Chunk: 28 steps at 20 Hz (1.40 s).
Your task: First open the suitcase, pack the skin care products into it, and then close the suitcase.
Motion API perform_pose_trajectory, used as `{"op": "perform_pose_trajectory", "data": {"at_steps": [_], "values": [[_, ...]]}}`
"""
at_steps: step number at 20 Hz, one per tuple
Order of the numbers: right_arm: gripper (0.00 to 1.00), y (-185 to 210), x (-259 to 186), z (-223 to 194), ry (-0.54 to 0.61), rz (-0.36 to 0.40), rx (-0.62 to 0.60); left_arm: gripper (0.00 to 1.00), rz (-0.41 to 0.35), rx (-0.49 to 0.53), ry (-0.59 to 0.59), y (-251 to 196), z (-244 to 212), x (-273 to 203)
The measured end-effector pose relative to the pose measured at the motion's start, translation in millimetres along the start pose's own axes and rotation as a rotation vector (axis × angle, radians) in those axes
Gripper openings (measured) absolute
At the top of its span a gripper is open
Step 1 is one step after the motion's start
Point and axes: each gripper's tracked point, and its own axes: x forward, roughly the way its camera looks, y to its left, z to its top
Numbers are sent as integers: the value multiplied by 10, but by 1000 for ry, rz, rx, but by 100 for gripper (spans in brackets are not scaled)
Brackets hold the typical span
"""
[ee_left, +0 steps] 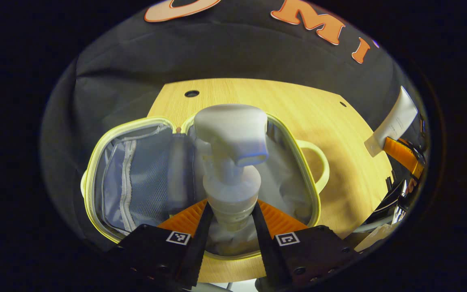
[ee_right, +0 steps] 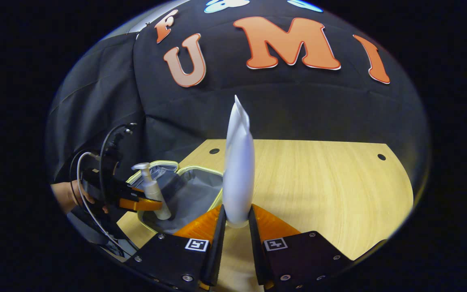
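Observation:
The small suitcase (ee_left: 136, 178) with a pale yellow rim lies open on the wooden table (ee_left: 298, 109), its grey lining and mesh pocket showing. My left gripper (ee_left: 230, 211) is shut on a white pump bottle (ee_left: 231, 162), held upright over the right half of the case. In the right gripper view the same bottle (ee_right: 152, 190) hangs over the open suitcase (ee_right: 193, 194) in the left gripper (ee_right: 146, 204). My right gripper (ee_right: 236, 222) is shut on a white tube (ee_right: 238, 170), standing upright above the table just right of the case.
The suitcase's yellow handle (ee_left: 318, 166) sticks out to the right. A person's hand (ee_right: 71, 194) holds the left gripper, with cables looping above it. Bare tabletop (ee_right: 330, 190) spreads right of the tube. The far-off right gripper with the white tube (ee_left: 395, 121) shows at the left gripper view's right edge.

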Motion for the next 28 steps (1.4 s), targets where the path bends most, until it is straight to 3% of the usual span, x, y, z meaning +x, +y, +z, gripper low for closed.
{"op": "perform_pose_trajectory", "data": {"at_steps": [4, 8, 10, 11, 17, 18, 20, 21, 22, 28], "values": [[35, 341, 138, -74, 44, 43, 11, 60, -22, -72, 155, 53, -161, 103], [36, 547, 257, -176, 96, 73, 30, 62, 1, -66, 221, 155, -20, 164], [31, 614, 305, -234, 114, 80, 37, 61, 0, -44, 245, 149, 65, 242], [35, 649, 330, -263, 126, 85, 41, 60, 4, -31, 250, 140, 92, 278], [36, 686, 331, -353, 179, 118, 77, 63, -4, -96, 279, 37, 39, 594], [31, 691, 328, -364, 186, 121, 77, 63, -3, -95, 284, 27, 16, 619], [36, 721, 336, -410, 207, 130, 81, 64, 3, -81, 276, 22, 14, 637], [31, 740, 345, -442, 217, 133, 85, 64, 11, -71, 263, 33, 29, 623], [36, 762, 352, -481, 231, 137, 92, 65, 15, -69, 229, 45, 82, 607], [35, 1002, 563, -609, 313, 182, 148, 77, 95, -31, -1, 279, 351, 102]]}}
